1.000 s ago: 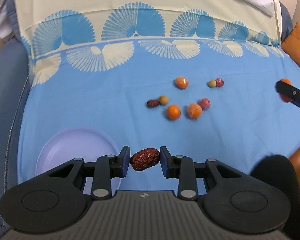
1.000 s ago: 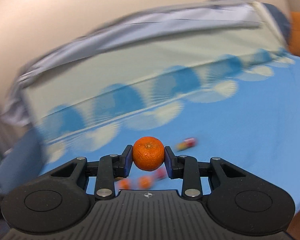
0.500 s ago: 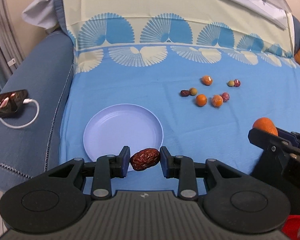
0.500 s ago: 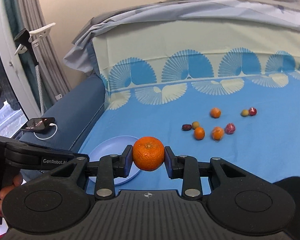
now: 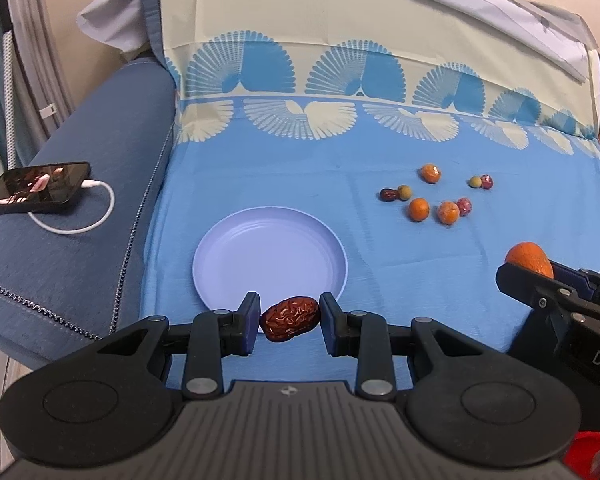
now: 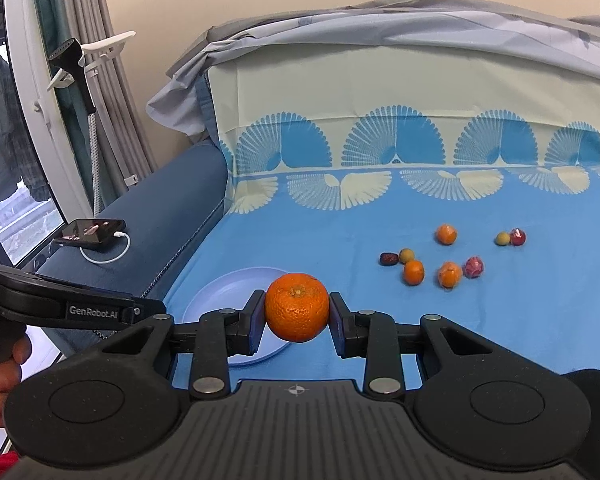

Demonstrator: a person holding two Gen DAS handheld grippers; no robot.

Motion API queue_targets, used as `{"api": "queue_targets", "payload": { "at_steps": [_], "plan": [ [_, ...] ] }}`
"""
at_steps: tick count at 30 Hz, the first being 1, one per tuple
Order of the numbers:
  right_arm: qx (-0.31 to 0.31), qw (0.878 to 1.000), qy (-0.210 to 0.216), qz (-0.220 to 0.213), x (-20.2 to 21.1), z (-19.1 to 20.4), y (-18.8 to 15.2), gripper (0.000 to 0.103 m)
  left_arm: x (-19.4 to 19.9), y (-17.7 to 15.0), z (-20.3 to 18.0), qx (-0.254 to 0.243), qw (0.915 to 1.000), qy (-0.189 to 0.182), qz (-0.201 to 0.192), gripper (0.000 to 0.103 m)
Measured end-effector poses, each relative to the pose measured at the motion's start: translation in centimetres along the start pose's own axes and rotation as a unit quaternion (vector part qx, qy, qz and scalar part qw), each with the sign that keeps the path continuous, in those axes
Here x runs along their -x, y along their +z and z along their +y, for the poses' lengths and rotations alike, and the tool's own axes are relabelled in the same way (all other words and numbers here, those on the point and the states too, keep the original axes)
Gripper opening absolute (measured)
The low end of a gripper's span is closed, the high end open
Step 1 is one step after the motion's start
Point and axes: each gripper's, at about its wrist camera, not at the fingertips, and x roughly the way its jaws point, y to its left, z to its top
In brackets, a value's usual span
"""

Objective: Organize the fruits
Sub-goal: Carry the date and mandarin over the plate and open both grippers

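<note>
Plate (image 5: 236, 248) and sofa armrest have come into fuller view over the last second: both cameras have swung from the scattered fruit toward the sheet's left edge, so both loads now look ready for delivery, as I judge it. The left gripper (image 5: 289, 320) stays clenched on a wrinkled, dark red jujube (image 5: 291, 318), poised just over the plate's near rim. The right gripper (image 6: 297, 308) grips a mandarin (image 6: 297, 306), bright orange with a pebbled skin and its stem scar turned up, hanging near the plate's right side. Neither fruit has reached the lilac plate, which lies bare on the blue sheet (image 5: 380, 280) near its left edge. Eight small fruits (image 5: 436, 196) remain clustered well apart toward the sheet's far right: oranges, another jujube, greenish and reddish ones. A charging phone (image 5: 36, 193) rests on the armrest.
</note>
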Motion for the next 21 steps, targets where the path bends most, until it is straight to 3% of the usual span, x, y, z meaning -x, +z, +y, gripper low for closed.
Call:
{"api": "queue_targets", "payload": {
  "at_steps": [21],
  "plan": [
    [-0.008,1.0,0.002,0.03,-2.1,-0.5,-0.5,0.035,-2.0,0.8,1.0,0.014,0.9998,0.005,0.015,0.035]
  ]
}}
